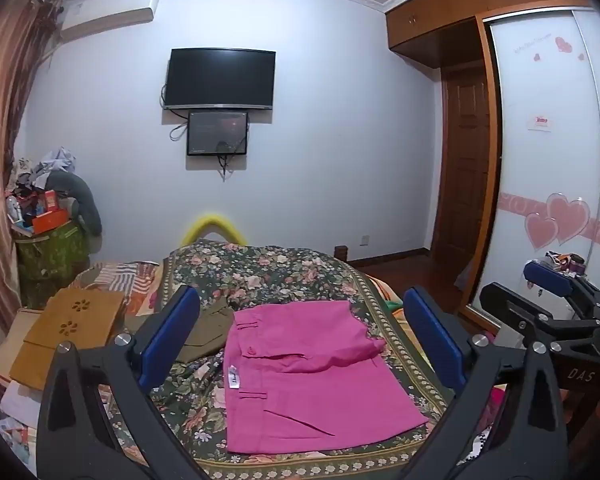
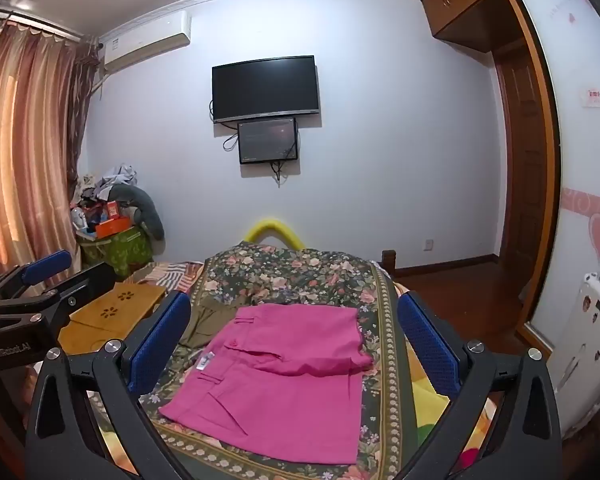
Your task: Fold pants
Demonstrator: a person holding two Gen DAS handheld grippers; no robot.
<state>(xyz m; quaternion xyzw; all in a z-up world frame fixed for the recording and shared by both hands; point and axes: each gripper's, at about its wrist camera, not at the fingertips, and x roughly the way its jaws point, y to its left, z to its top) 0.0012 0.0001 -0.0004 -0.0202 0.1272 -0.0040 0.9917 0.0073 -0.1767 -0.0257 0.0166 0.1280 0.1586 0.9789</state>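
Note:
The pink pants [image 1: 312,376] lie folded in a compact rectangle on the floral bedspread [image 1: 268,268], waistband to the left with a white label showing. They also show in the right wrist view [image 2: 284,380]. My left gripper [image 1: 300,336] is open and empty, held above the pants. My right gripper [image 2: 296,340] is open and empty too, held above them. The right gripper shows at the right edge of the left wrist view [image 1: 556,304]. The left gripper shows at the left edge of the right wrist view [image 2: 48,280].
An olive garment [image 1: 208,328] lies beside the pants on the left. A small wooden lap table [image 1: 72,332] sits at the bed's left. A cluttered green bin [image 1: 48,248] stands in the corner. A wardrobe [image 1: 548,160] and door are on the right.

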